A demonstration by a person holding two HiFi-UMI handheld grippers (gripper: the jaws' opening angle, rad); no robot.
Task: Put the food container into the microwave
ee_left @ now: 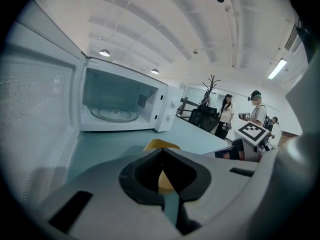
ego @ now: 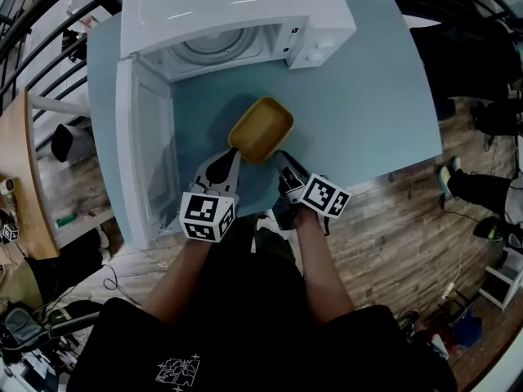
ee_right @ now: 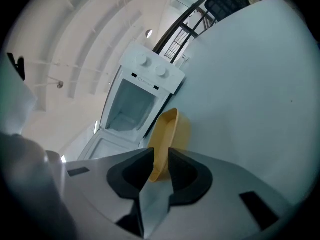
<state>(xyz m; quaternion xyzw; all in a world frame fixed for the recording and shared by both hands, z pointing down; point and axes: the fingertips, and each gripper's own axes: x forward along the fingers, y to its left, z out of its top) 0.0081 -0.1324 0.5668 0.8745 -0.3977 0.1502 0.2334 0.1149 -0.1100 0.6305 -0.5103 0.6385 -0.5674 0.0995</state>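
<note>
The teal table (ego: 368, 96) is carrying the white microwave (ego: 237, 6). The microwave's door (ego: 147, 162) is hanging fully open to the left, and the cavity is showing only the glass turntable (ee_left: 112, 114).

The yellow food container (ego: 261, 129) is lying in front of the open cavity, near it but outside. Whether it is resting on the table or being held just clear of it cannot be determined.

The right gripper (ee_right: 160, 156) is clamping the container's near rim, one jaw inside the wall and one outside. The left gripper (ee_left: 161, 153) is waiting just beside the container, jaws pressed together on nothing.

Handling assessment: the container is looking empty, light, rigid and smooth-walled. A one-sided rim grip is therefore risking droop or slippage. Gripping deep on the wall and carrying it level is advisable.
</note>
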